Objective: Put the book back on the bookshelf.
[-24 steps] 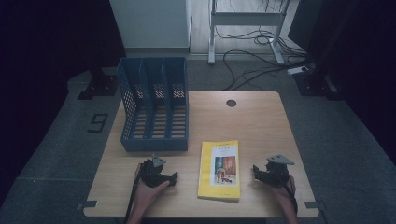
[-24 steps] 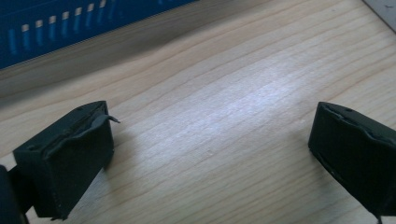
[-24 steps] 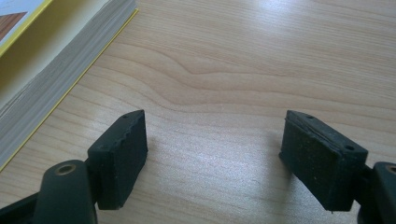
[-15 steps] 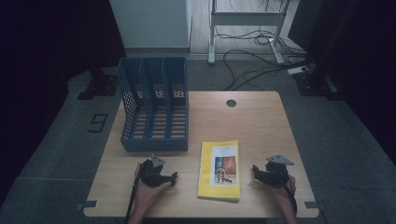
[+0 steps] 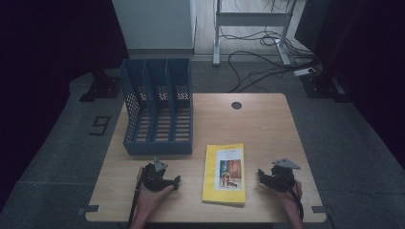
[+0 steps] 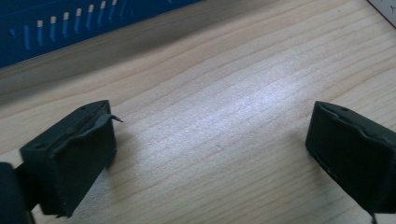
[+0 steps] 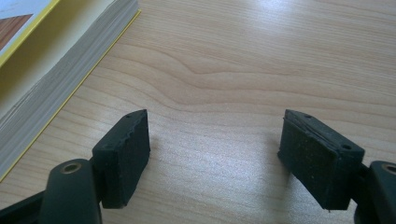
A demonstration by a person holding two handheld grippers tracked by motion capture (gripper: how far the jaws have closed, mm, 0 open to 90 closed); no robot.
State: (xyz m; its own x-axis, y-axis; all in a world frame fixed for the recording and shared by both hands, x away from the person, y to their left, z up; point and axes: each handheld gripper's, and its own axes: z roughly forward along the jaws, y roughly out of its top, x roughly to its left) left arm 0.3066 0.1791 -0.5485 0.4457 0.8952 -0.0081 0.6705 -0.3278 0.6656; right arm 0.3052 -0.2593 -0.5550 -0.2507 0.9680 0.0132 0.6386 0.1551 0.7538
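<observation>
A yellow book (image 5: 224, 173) lies flat near the table's front edge, between my two grippers. Its page edge and cover corner (image 7: 42, 70) show at the left of the right gripper view. A blue three-slot file rack (image 5: 157, 112) stands behind on the left; its perforated wall (image 6: 70, 25) runs along the top of the left gripper view. My left gripper (image 5: 169, 182) rests on the wood left of the book, open, with bare table between its pads (image 6: 212, 154). My right gripper (image 5: 263, 177) sits right of the book, also open and holding nothing (image 7: 215, 154).
The wooden table (image 5: 260, 129) has a round cable hole (image 5: 236, 105) at the back. Beyond it on the floor are cables and a metal desk frame (image 5: 248, 28). A "9" marker (image 5: 99, 125) lies on the floor to the left.
</observation>
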